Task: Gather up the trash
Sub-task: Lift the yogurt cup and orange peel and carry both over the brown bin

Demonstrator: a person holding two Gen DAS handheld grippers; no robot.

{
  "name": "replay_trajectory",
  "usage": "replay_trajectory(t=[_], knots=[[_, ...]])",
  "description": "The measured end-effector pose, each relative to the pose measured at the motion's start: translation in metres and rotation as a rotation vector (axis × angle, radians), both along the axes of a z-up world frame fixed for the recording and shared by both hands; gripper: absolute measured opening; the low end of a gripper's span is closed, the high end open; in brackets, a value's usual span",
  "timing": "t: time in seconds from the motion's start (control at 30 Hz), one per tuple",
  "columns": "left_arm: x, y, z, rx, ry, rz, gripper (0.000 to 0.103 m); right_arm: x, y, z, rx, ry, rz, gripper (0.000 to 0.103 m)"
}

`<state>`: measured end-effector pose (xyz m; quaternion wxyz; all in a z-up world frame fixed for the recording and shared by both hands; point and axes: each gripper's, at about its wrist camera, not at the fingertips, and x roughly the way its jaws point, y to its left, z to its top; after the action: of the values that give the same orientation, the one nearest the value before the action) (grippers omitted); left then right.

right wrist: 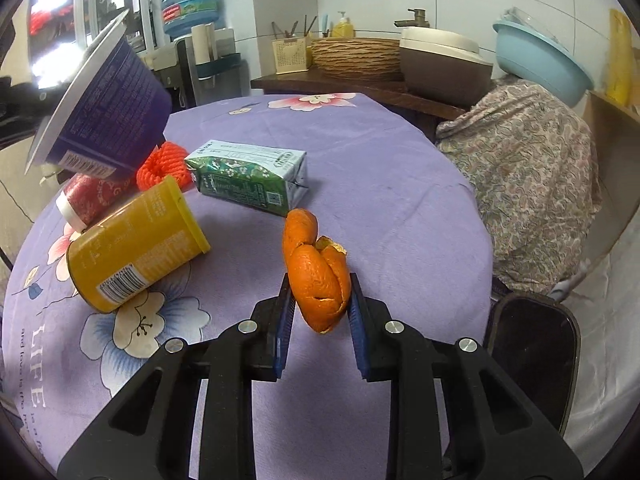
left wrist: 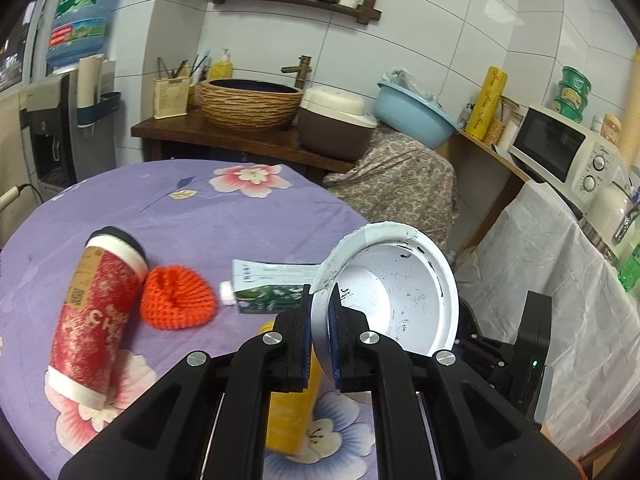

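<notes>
My left gripper [left wrist: 322,300] is shut on the rim of a paper bowl [left wrist: 400,292], white inside and purple outside, and holds it tilted above the table. The same bowl [right wrist: 108,104] hangs at the upper left of the right wrist view. My right gripper [right wrist: 322,292] is shut on a curled orange peel [right wrist: 316,272], lifted just off the cloth. On the table lie a red paper cup [left wrist: 96,312], an orange-red foam net [left wrist: 176,300], a green milk carton [right wrist: 248,180] and a yellow can [right wrist: 136,248], all on their sides.
The round table wears a purple floral cloth [right wrist: 400,200]. A dark chair seat [right wrist: 532,364] stands at its right edge. Behind are a patterned cloth-covered object [right wrist: 532,184], a wooden counter with a woven basin [left wrist: 250,104], a rice cooker [left wrist: 336,124] and a microwave [left wrist: 560,148].
</notes>
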<state>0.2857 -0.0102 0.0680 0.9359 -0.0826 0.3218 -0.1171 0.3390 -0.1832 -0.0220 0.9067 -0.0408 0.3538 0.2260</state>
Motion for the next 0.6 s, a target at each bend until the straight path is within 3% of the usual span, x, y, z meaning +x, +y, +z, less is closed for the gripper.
replay_trajectory(t=[0.6], knots=[[0.018, -0.121, -0.016, 0.026, 0.038, -0.186, 0.008, -0.035, -0.088, 0.001, 0.046, -0.067, -0.173, 0.026]])
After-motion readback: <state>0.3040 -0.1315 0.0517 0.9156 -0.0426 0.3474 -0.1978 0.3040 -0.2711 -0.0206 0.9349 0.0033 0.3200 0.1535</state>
